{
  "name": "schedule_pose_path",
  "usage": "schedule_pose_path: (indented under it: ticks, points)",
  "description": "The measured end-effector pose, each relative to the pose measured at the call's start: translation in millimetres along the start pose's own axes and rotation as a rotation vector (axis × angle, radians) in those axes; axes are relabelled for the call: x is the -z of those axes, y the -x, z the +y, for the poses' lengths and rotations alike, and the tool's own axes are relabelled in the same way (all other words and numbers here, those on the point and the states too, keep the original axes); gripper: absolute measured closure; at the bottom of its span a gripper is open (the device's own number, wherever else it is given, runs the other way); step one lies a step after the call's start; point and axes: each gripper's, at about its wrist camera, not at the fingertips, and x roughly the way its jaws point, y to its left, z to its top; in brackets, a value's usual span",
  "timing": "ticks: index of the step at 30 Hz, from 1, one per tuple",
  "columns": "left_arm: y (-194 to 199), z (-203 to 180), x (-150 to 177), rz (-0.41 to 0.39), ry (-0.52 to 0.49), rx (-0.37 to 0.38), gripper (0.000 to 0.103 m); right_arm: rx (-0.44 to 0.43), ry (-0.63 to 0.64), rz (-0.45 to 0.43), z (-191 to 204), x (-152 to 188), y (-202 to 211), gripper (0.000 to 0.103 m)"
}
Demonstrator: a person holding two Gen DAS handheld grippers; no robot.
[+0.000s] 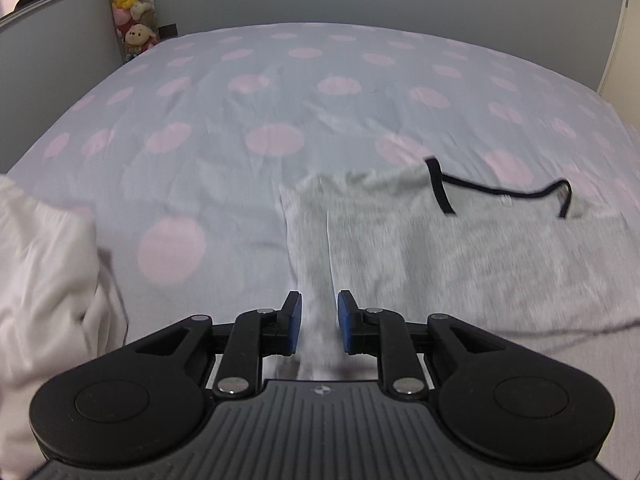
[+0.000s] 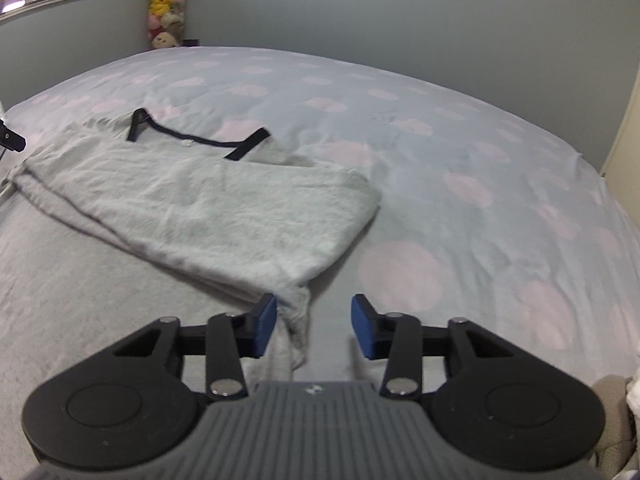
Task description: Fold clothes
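A grey T-shirt [image 1: 460,248] with a black neckline [image 1: 500,190] lies partly folded on the bed. In the left wrist view its left edge runs as a narrow strip down between the blue pads of my left gripper [image 1: 319,320], whose jaws stand a little apart and look loose around the cloth. In the right wrist view the same grey T-shirt [image 2: 208,204] reaches from the left down to a bunched corner. That corner rests against the left pad of my right gripper [image 2: 314,326]; the right pad stands clear of it, so the jaws are open.
The bed cover [image 1: 240,100] is pale grey with pink dots. A white garment [image 1: 44,264] is heaped at the bed's left edge. Plush toys [image 2: 166,4] stack in the far corner by a window, and a wall runs behind the bed.
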Motion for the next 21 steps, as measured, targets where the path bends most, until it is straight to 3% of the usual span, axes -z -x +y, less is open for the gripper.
schedule_pose_path:
  ticks: [2, 3, 4, 7, 9, 12, 14, 15, 18, 21]
  points:
    - [9.4, 1.3, 13.8, 0.016, 0.009, -0.002, 0.083, -0.005, 0.011, 0.010, 2.6, 1.0, -3.0, 0.072]
    - [14.8, 2.2, 21.7, 0.025, 0.015, -0.010, 0.083, -0.007, 0.010, 0.022, 2.6, 1.6, -5.8, 0.084]
    - [20.8, 2.7, 30.3, 0.037, 0.019, -0.021, 0.083, -0.010, 0.008, 0.036, 2.5, 2.2, -8.5, 0.089]
    - [41.6, 4.2, 59.0, 0.059, 0.024, -0.046, 0.082, -0.004, 0.013, 0.092, 1.9, 5.4, -14.5, 0.090]
    - [56.9, 4.7, 79.4, 0.070, 0.024, -0.058, 0.076, 0.001, 0.015, 0.100, 2.4, 6.5, -16.3, 0.090]
    - [81.0, 5.1, 108.5, 0.087, 0.020, -0.058, 0.074, 0.021, 0.028, 0.094, 6.5, 4.9, -5.7, 0.086]
    - [97.1, 6.6, 126.1, 0.100, 0.012, -0.046, 0.074, 0.033, 0.033, 0.080, 9.9, 3.9, 7.8, 0.075]
    - [104.4, 6.9, 133.9, 0.107, 0.000, -0.048, 0.073, 0.021, 0.023, 0.076, 11.7, 4.2, 16.7, 0.066]
    - [123.0, 6.6, 154.4, 0.116, -0.016, -0.090, 0.072, -0.037, -0.007, 0.092, 19.8, 7.3, 43.1, 0.063]
    - [140.0, 6.4, 170.7, 0.093, 0.019, -0.104, 0.065, -0.089, -0.004, 0.113, 35.7, 13.0, 71.0, 0.053]
